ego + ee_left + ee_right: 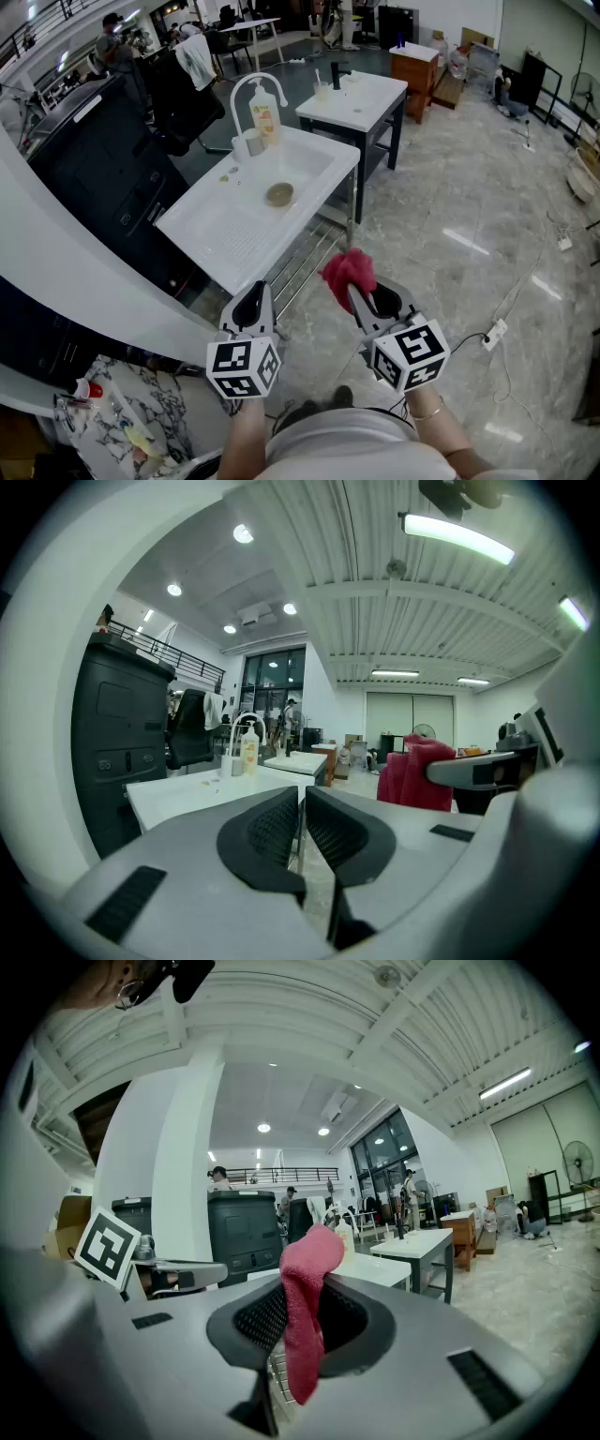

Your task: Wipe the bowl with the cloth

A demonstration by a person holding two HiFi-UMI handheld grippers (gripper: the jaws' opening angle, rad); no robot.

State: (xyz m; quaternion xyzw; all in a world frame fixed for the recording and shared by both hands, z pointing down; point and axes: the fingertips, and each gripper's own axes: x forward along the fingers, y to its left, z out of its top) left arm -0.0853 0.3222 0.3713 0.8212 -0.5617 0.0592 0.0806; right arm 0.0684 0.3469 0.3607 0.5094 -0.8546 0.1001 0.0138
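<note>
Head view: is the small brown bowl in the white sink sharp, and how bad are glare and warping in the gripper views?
Head view: evenly lit, small brown bowl sharp though far off, light glare on the glossy floor. Left gripper view: strong fisheye, dark corners, bright ceiling strip lights. Right gripper view: same warping, red cloth close and sharp.

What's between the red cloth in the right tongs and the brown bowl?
Head view: only the white sink's front rim and bare basin separate the red cloth from the brown bowl.
</note>
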